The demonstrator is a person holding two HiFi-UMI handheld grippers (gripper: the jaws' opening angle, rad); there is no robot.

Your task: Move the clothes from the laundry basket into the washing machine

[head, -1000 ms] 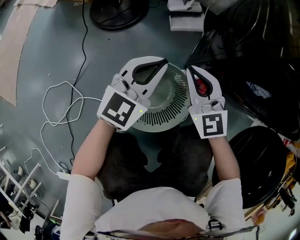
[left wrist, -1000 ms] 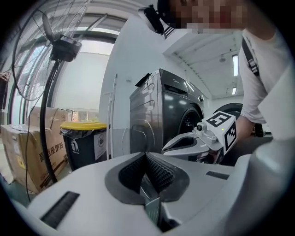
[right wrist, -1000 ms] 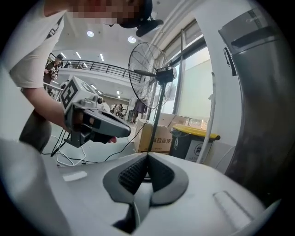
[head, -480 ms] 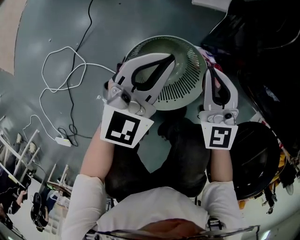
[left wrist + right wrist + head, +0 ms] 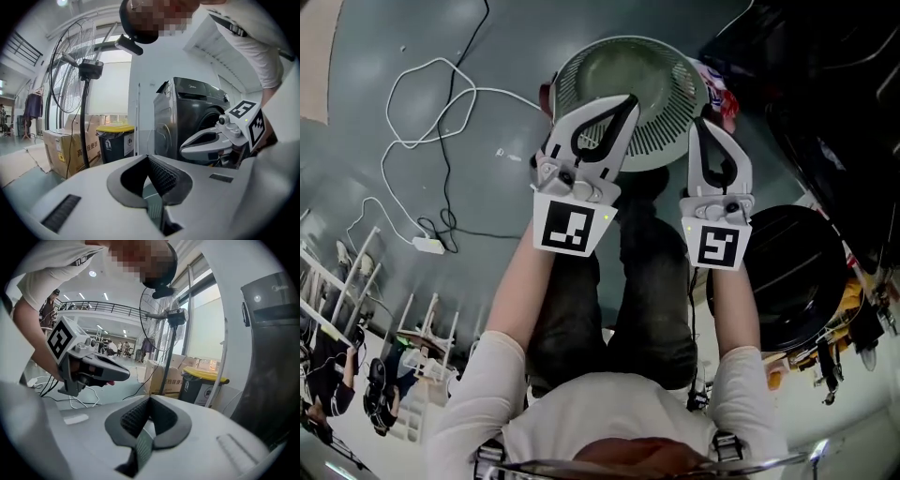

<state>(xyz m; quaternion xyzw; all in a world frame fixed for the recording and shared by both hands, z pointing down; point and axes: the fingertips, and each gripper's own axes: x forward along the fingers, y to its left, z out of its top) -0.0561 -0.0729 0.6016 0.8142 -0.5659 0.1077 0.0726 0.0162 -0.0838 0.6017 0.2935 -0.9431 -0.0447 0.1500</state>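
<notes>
In the head view the round, pale slatted laundry basket point(image 5: 628, 66) stands on the floor at the top, and its inside looks bare. A bit of red and white cloth point(image 5: 719, 94) shows at its right rim. My left gripper point(image 5: 623, 101) reaches over the basket's near rim, shut and holding nothing. My right gripper point(image 5: 705, 127) is level beside it, shut and empty too. The dark washing machine point(image 5: 192, 117) stands ahead in the left gripper view, where the right gripper point(image 5: 187, 146) also shows. The left gripper point(image 5: 125, 374) appears in the right gripper view.
A black round door or lid point(image 5: 792, 281) lies at the right. A white cable point(image 5: 431, 103) and a power strip point(image 5: 427, 246) lie on the floor to the left. A standing fan point(image 5: 77, 70), a cardboard box point(image 5: 63, 147) and a yellow-lidded bin point(image 5: 115, 140) stand beyond.
The basket has shifted up the head view. Both grippers, which hung over the basket's middle, now sit at its near rim and closer to each other. Both stay shut.
</notes>
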